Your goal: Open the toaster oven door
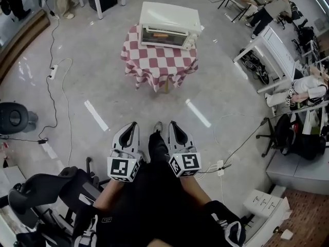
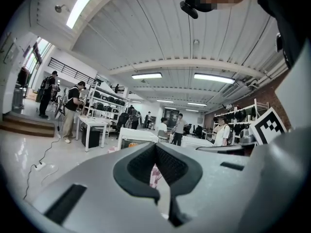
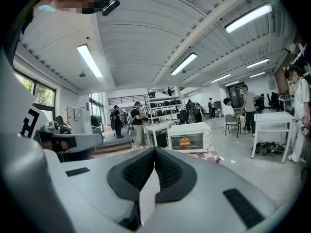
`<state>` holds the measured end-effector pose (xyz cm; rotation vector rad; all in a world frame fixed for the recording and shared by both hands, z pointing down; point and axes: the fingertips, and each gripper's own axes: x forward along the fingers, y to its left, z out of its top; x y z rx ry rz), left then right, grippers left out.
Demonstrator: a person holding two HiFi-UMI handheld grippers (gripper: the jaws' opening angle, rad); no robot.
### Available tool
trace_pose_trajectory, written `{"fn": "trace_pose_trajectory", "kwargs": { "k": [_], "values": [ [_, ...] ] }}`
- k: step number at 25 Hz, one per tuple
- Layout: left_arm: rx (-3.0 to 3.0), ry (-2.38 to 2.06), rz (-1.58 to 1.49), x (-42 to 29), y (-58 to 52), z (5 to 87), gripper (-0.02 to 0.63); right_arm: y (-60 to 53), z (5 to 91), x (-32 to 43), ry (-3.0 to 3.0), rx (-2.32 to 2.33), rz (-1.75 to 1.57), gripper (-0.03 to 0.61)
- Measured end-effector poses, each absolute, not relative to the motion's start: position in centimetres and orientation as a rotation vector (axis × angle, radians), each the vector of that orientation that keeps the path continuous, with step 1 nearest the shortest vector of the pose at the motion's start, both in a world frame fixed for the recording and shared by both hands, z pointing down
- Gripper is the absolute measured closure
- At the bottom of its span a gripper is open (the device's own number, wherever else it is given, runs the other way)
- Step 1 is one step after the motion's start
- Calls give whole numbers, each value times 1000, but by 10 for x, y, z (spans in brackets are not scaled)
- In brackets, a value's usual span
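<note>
I see the oven (image 1: 169, 20) on the checked table (image 1: 159, 66) across the floor, its door (image 1: 163, 36) shut with something orange behind the glass. Both grippers hang side by side, well apart from it. The left gripper (image 1: 132, 126) has its jaws together and empty, and the right gripper (image 1: 174, 124) is closed on nothing too.

No legible txt, brand or no. anywhere; only b/w square marker patterns on the left gripper (image 1: 132, 128) & right gripper (image 1: 175, 127), not readable as letters.
</note>
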<state>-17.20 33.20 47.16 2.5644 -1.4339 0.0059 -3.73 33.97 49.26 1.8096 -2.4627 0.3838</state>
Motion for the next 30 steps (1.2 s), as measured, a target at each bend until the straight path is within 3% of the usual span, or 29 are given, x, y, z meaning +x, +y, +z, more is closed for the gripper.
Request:
{"fn": "trace_pose_trajectory", "kwargs": {
  "k": [17,30],
  "values": [
    [2492,-1529,38,-99,119,466,604,130,485,33,-2534,1682,336,555],
    [2313,-1532,9,-61,11,496,605,48,502,78,-2567,1624,388,555]
  ]
}}
